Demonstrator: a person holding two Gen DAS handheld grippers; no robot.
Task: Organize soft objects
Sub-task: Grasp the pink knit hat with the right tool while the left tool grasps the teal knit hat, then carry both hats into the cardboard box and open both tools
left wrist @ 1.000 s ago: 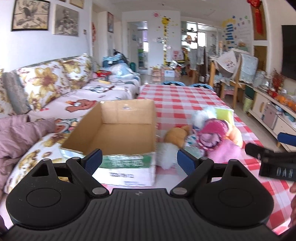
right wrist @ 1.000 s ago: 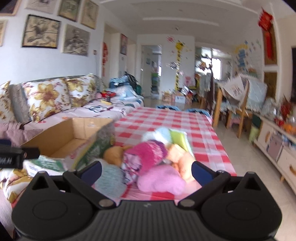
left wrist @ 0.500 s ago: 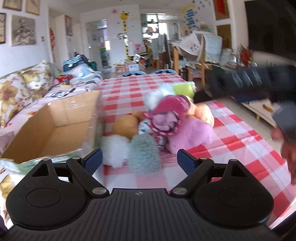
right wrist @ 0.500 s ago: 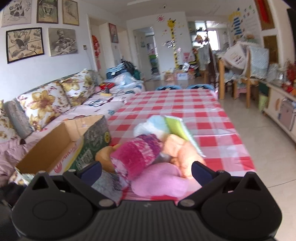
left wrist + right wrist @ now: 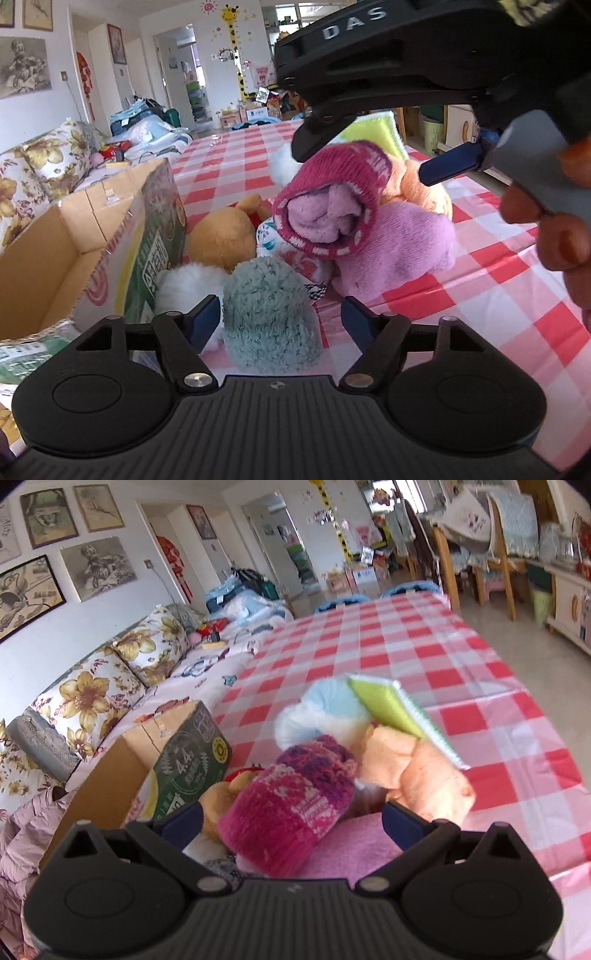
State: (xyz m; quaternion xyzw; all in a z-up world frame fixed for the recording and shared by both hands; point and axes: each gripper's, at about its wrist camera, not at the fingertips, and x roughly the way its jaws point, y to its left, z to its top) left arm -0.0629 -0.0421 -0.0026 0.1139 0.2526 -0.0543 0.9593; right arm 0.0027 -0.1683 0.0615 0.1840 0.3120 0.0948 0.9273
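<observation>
Table covered with red-and-white checked cloth (image 5: 424, 646). Sofa with floral cushions (image 5: 92, 698) runs along the table's left edge; lilac quilted garment (image 5: 22, 834) bunched at its near end, bedding and bags (image 5: 243, 602) heaped at its far end. Framed drawings (image 5: 98, 568) on the wall above. Giraffe height chart (image 5: 236, 48) beside the doorway past the table's far edge. Wooden chairs (image 5: 495, 554) with draped covers past the far right corner; white cabinet (image 5: 569, 605) along the right wall.

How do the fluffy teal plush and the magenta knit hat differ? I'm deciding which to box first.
The teal plush is shaggy, plain and lies low on the tablecloth; the magenta knit hat is ribbed, white-patterned and perched atop the pile. The teal plush sits between the left gripper's closing pads. Both are soft.
</observation>
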